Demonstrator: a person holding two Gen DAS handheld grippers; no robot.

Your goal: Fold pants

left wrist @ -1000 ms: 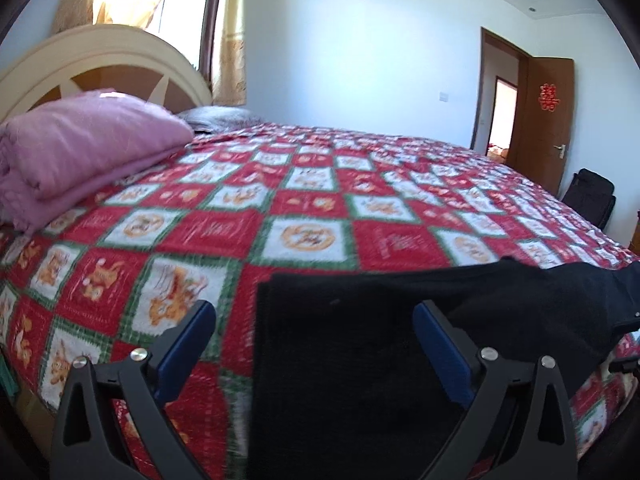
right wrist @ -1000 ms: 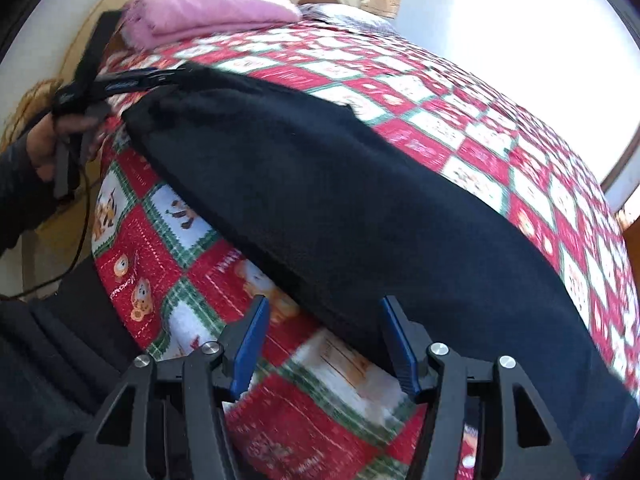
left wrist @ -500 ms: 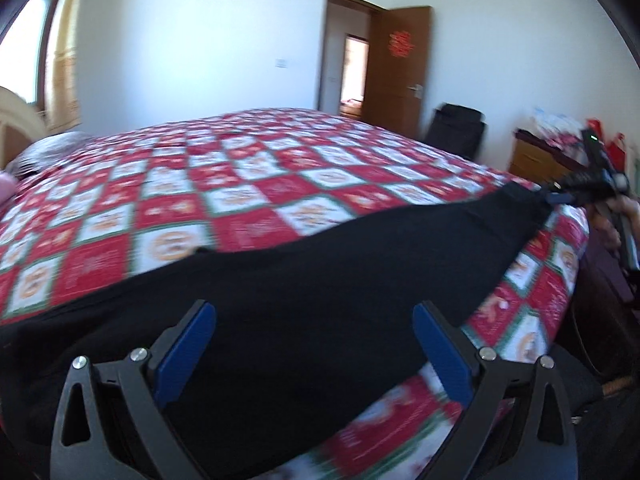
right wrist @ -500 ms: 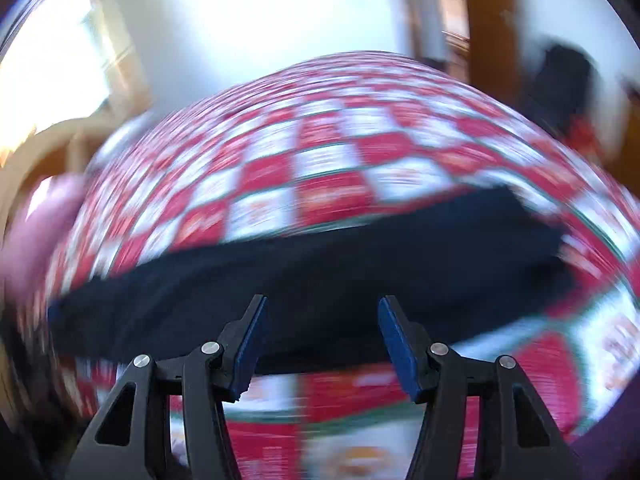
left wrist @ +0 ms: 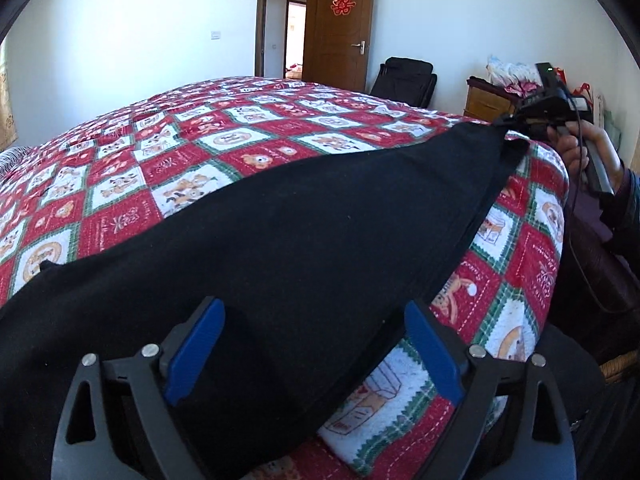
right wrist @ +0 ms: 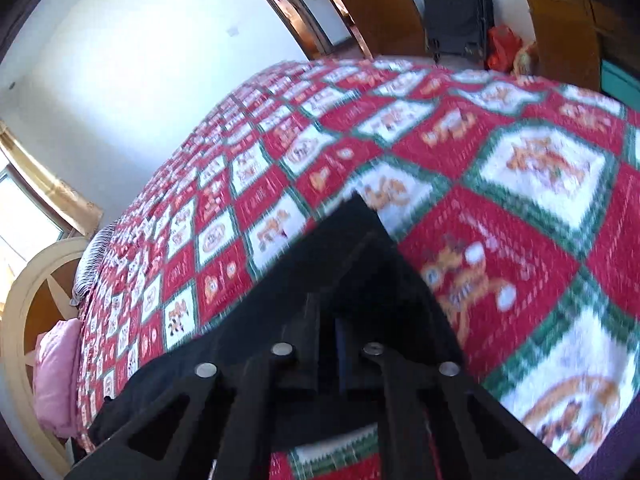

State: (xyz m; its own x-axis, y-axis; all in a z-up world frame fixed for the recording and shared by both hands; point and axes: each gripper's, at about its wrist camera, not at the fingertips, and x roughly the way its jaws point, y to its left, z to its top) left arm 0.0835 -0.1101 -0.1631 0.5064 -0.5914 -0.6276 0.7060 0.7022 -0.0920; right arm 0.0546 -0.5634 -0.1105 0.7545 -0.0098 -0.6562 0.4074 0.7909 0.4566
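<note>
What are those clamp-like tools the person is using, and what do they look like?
Each is a hand-held black plastic gripper. The left gripper has two angled arms with triangular cut-outs, silver rivets and blue ribbed pads. The right gripper trails a thin black cable, and the hand on it shows a dark sleeve.

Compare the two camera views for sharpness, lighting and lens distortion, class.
Left wrist view: sharp, evenly daylit, the red, white and green patchwork quilt bulged by the fisheye, dark corners. Right wrist view: tilted and motion-smeared across the quilt squares, glare at the window, the black fabric pants nearly detailless around the shut right gripper.
</note>
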